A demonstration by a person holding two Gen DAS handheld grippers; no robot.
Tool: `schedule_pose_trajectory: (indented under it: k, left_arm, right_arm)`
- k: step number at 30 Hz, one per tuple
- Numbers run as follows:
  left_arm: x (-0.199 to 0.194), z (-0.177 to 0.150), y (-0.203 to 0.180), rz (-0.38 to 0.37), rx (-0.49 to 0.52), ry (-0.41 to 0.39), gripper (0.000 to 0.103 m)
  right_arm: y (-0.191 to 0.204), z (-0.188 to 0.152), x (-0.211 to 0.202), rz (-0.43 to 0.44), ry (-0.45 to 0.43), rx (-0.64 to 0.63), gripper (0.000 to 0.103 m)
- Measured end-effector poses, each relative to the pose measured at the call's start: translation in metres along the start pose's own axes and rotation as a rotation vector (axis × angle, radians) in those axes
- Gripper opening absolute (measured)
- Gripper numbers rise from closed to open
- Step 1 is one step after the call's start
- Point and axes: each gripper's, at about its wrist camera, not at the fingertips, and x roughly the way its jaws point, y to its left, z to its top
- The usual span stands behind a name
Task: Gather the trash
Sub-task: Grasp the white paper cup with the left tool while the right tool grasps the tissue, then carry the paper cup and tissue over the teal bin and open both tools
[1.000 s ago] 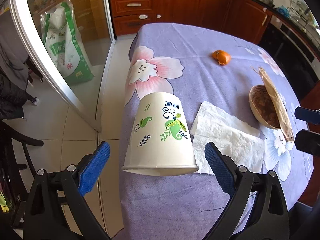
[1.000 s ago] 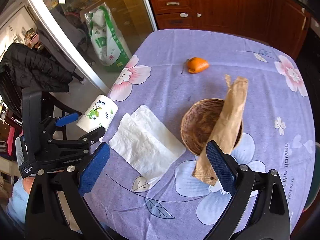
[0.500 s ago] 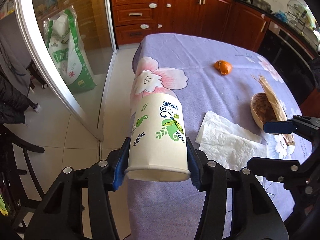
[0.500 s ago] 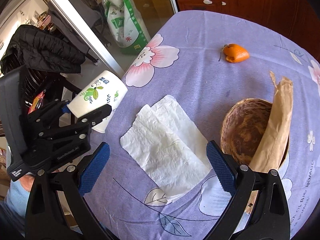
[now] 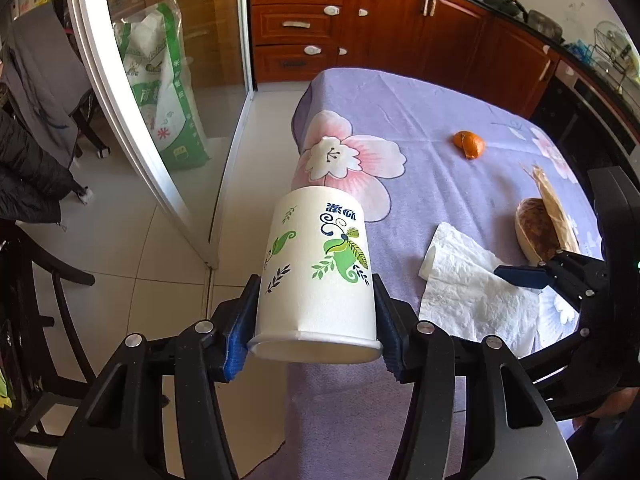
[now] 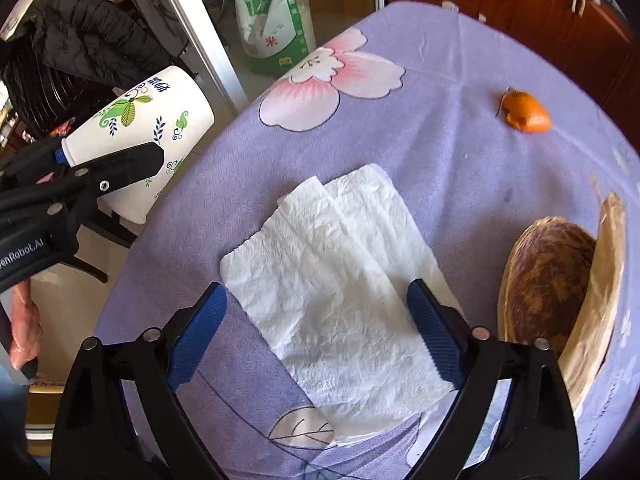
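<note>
My left gripper (image 5: pixel 314 344) is shut on a white paper cup (image 5: pixel 318 276) with green and blue leaf prints, held by its rim end off the table's left edge; the cup also shows in the right wrist view (image 6: pixel 140 140). My right gripper (image 6: pixel 316 336) is open, its blue pads straddling a crumpled white paper towel (image 6: pixel 332 276) lying flat on the purple flowered tablecloth (image 6: pixel 440 92). The towel shows in the left wrist view (image 5: pixel 472 292). An orange peel (image 6: pixel 526 114) lies further back. A brown paper wrapper (image 6: pixel 596 300) leans in a wooden bowl (image 6: pixel 544 276).
A glass sliding door (image 5: pixel 132 92) and a green-white sack (image 5: pixel 164 92) stand left of the table. Dark wooden cabinets (image 5: pixel 380 20) line the back. A chair with a black jacket (image 6: pixel 80 40) stands at the left. The tiled floor (image 5: pixel 132 240) lies below the cup.
My left gripper closed on the cup and lifted it off the table edge. My right gripper moved left and down from the bowl to over the paper towel.
</note>
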Motion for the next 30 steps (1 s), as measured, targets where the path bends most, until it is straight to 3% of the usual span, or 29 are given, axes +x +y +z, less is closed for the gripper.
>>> schedule_pose_trajectory:
  k: [3,7,12,18,30]
  left_arm:
    - [0.001,-0.001,-0.004,-0.002,0.003,0.005,0.054]
    - [-0.002,-0.001,-0.008,-0.012,-0.003,0.003,0.055]
    - [-0.009,-0.004,-0.016,-0.025,-0.006,-0.006,0.055]
    - [-0.024,-0.003,-0.028,-0.042,0.002,-0.022,0.055]
    - [-0.064,0.011,-0.096,-0.105,0.102,-0.107,0.055]
  right_arm:
    - [0.004,-0.004,-0.003,-0.086,-0.011,-0.025,0.058]
    - [-0.004,-0.008,-0.01,-0.097,-0.016,-0.008,0.007]
    - [-0.015,-0.011,-0.017,-0.003,0.015,0.079,0.004]
    - [-0.017,-0.013,-0.049,0.06,-0.038,0.127,0.004]
    - [-0.057,-0.038,-0.136,0.041,-0.213,0.246,0.004]
